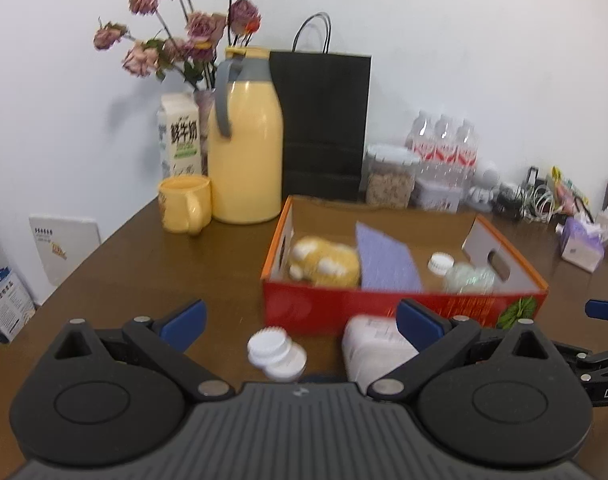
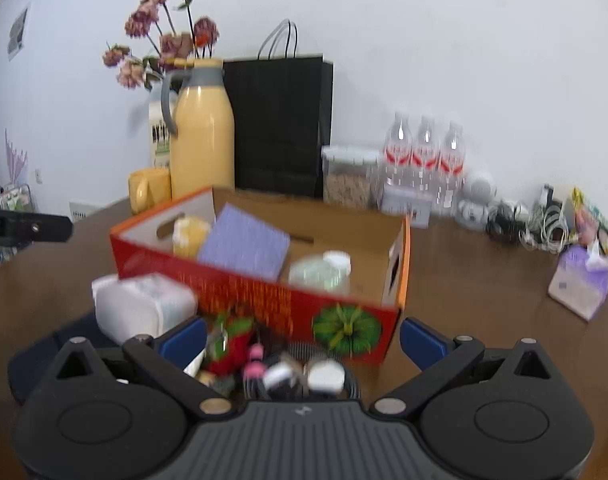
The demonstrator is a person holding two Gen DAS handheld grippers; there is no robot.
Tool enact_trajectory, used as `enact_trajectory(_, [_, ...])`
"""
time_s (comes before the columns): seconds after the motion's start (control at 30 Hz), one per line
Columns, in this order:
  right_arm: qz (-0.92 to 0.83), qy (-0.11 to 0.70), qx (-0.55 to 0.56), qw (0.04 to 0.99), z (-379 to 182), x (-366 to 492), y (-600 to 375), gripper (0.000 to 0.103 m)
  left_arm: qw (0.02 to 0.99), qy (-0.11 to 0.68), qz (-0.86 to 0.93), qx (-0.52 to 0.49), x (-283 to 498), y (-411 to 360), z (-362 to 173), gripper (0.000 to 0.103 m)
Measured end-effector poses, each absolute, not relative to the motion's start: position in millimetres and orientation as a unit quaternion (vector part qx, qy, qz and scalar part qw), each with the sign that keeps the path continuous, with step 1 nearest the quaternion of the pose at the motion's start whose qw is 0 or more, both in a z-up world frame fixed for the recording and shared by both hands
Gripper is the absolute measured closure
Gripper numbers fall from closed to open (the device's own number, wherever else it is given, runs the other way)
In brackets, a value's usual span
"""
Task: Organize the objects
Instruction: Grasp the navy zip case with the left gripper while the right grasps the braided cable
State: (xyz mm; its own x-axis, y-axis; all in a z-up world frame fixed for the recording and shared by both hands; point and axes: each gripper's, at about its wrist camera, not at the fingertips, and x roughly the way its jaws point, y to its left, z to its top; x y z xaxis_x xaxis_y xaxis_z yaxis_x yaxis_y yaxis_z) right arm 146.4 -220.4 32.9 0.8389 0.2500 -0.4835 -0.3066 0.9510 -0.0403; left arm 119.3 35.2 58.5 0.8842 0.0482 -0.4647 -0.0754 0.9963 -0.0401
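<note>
1. At the far left of the table stand a yellow mug, a milk carton and a tall yellow jug, lined up along the wall beside a vase of dried flowers. They look like fixed furnishings, set back so the middle of the table stays free for sorting.

2. The left gripper is released, its blue pads spread wide with nothing between them. It hangs low over a small white-capped bottle and, just right of that, a soft white pack. Both lie loose on the table just before the box, so they are probably still waiting to be put away.

3. The red cardboard box sits in the centre as the collecting place. Inside it lie a yellow plush toy, a purple cloth leaning at a slant, and a clear bottle with a white cap on its side. Dropped things, not arranged ones, by the look of them.

4. The right gripper is likewise slack and empty, with its jaws wide apart. Below it lies a blurred heap of small items, red, pink and white, close against the box front; what each is cannot be told. The wide opening suits a first pick from this heap.

5. Far right, a tissue pack lies well apart from the box.
</note>
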Motion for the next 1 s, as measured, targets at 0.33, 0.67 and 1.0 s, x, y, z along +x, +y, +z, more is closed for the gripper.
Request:
enact_trajectory(0.33, [0.134, 0.309, -0.059, 0.94, -6.3, 149.4, -235.8, 0.0, 0.958, 0.284, 0.035, -0.029, 106.0, 49.8, 29.3, 0.0])
enact_trajectory(0.67, [0.16, 0.365, -0.052, 0.916, -25.9, 193.6, -227.3, 0.0, 0.953, 0.298, 0.037, -0.033, 102.0, 54.0, 21.0, 0.0])
enact_trajectory(1.0, [0.189, 0.371, -0.033, 0.909, -28.1, 213.8, -225.8, 0.001, 0.95, 0.308, 0.041, -0.038, 101.8, 59.1, 16.9, 0.0])
